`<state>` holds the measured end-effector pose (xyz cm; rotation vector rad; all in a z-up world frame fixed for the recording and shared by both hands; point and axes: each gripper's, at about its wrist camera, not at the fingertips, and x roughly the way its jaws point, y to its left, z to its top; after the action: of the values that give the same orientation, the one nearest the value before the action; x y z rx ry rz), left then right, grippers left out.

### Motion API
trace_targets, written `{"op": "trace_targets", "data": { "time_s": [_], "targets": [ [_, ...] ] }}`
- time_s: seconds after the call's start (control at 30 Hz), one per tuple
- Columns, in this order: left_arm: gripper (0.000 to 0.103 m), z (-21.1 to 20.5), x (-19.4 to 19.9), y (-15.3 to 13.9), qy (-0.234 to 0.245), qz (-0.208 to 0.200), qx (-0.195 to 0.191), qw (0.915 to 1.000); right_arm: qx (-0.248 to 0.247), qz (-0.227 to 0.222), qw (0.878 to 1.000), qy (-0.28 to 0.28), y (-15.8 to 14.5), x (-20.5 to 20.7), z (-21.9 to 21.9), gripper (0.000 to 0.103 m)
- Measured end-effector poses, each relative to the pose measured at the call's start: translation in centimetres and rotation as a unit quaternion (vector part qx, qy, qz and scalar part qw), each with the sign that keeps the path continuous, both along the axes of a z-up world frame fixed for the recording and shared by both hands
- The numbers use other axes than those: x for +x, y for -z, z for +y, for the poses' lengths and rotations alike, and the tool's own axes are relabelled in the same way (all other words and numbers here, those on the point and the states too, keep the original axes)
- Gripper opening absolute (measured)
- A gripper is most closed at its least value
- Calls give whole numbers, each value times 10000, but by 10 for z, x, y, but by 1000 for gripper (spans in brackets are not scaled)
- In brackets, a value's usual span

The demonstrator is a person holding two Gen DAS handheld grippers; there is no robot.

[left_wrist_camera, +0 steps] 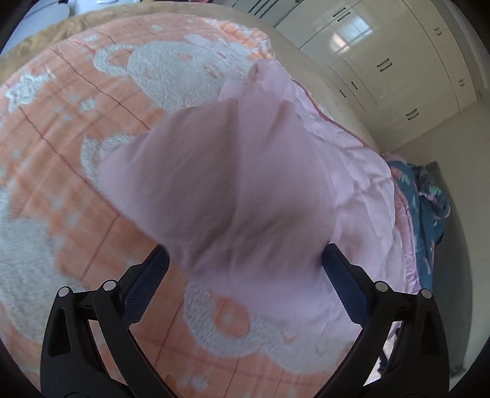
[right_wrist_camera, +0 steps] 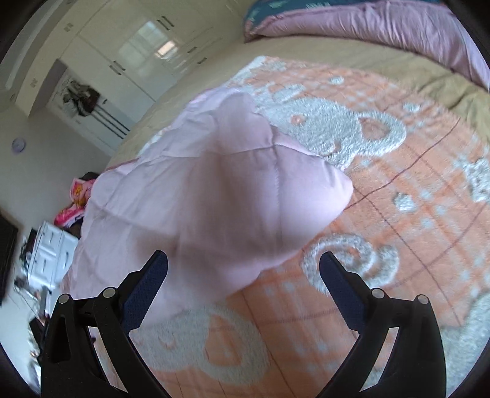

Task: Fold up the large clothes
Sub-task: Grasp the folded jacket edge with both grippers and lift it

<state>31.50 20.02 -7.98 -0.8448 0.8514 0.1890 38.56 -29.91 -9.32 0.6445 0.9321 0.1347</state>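
An orange blanket [left_wrist_camera: 76, 147] with white bear shapes covers the bed. White wardrobes [left_wrist_camera: 382, 61] stand beyond it; a pink-and-teal quilt [right_wrist_camera: 382, 27] lies bunched at its edge.

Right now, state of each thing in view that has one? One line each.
left hand-held gripper: open, pink cloth between its fingers, not pinched.
right hand-held gripper: open, cloth draped near its left finger.
pink garment: bunched and raised above the blanket, not folded flat.
blanket: spread flat over the bed.
wardrobe: doors closed.
quilt: heaped at the bed's edge.
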Motion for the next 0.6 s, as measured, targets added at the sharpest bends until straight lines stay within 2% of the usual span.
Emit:
{"op": "trace_targets", "data": {
  "time_s": [0.1, 0.33, 0.6],
  "targets": [
    [95, -1, 10, 3, -70, 39, -14, 10000, 263, 107, 9996, 31, 12, 13, 1, 99],
    [95, 2, 26, 20, -167, 53, -207, 9996, 631, 27, 9980, 5, 29, 33, 5, 99],
    [95, 7, 34, 32, -256, -158, -467, 9985, 678, -203, 9974, -121, 35, 44, 10, 99]
  ]
}}
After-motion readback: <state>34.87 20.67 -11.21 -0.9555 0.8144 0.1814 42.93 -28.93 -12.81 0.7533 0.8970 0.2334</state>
